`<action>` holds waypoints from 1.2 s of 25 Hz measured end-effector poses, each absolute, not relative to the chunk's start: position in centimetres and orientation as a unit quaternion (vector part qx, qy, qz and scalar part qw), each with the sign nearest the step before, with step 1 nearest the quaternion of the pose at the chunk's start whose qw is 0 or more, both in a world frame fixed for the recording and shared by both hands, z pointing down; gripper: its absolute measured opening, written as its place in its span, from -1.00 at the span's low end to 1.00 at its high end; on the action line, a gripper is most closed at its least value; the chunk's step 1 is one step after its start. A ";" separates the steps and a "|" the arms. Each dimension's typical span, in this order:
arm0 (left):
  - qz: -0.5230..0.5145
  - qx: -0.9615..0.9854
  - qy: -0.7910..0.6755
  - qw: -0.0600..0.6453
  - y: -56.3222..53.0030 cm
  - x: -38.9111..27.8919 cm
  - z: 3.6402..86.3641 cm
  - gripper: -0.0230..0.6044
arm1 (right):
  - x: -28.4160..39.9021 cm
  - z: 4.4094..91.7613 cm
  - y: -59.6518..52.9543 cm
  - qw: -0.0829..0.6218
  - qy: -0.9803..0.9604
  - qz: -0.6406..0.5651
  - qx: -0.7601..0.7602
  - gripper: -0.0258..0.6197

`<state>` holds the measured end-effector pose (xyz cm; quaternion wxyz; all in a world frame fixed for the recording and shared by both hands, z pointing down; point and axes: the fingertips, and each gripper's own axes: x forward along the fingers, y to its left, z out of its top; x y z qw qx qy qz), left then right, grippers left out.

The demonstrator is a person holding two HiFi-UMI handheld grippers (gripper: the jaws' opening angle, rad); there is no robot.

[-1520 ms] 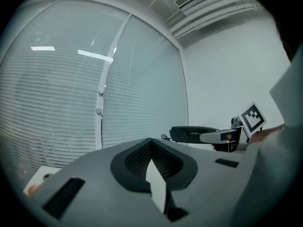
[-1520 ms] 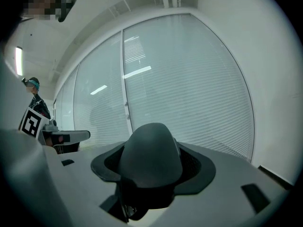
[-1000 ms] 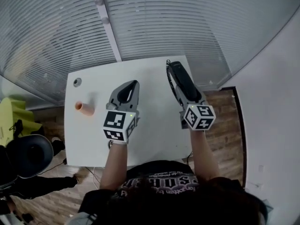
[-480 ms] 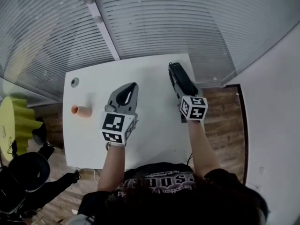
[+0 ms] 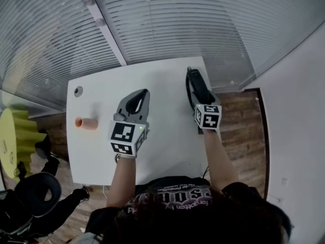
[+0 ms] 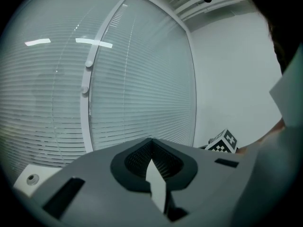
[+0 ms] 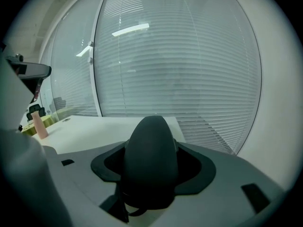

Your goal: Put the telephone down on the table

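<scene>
Nearest to the person, the left claw hovers over the middle of the white rectangular tabletop, its two jaws closed together with nothing between them. The right claw is clamped on the black plastic telephone handset, which points away along the right edge of the tabletop; I cannot tell if it touches the surface. Near the left edge is a small orange-pink cylinder, and beyond the tabletop hang pale horizontal window blinds.

White table, orange cylinder lying left of left gripper jaws, round grommet farther left, beyond.
</scene>
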<state>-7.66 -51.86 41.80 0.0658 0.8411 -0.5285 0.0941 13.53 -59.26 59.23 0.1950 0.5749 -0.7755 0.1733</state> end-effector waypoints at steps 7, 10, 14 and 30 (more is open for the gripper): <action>0.092 0.845 -0.523 0.069 -52.1 -7.1 41.9 -0.93 | 14.3 61.5 -58.2 0.244 -0.752 0.206 0.577 -0.03; 0.094 0.846 -0.521 0.067 -52.0 -7.2 41.9 -0.93 | 14.3 62.3 -57.6 0.260 -0.746 0.218 0.572 -0.03; 0.101 0.845 -0.521 0.072 -51.6 -7.3 42.0 -0.93 | 14.3 62.5 -57.2 0.270 -0.745 0.216 0.571 -0.03; 0.082 0.849 -0.518 0.070 -49.3 -7.8 41.9 -0.93 | 13.3 53.8 -54.8 0.181 -0.781 0.159 0.576 -0.03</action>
